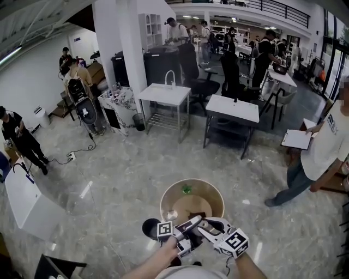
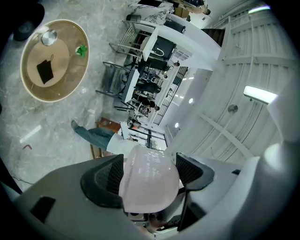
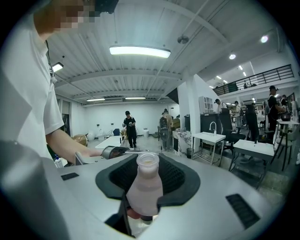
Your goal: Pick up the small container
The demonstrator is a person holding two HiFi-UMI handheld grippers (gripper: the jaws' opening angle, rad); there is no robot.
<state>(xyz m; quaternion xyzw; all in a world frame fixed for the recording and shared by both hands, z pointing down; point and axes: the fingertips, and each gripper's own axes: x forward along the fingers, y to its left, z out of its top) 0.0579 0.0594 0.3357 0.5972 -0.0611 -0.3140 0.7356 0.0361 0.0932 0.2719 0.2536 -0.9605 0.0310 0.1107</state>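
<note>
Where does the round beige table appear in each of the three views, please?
Head view: the round table, bottom centre.
Left gripper view: upper left.
Right gripper view: not in it.
Shared landmark: the person in the white shirt, visible in all three.

1. Setting: open-plan office or lab hall.
2. Furnishings: white tables (image 1: 233, 109), black office chairs (image 1: 192, 71), people (image 1: 177, 30) at workstations.
3. Building: polished stone floor (image 1: 109, 180), mezzanine railing (image 1: 283, 11), ceiling strip light (image 3: 139, 51).
</note>
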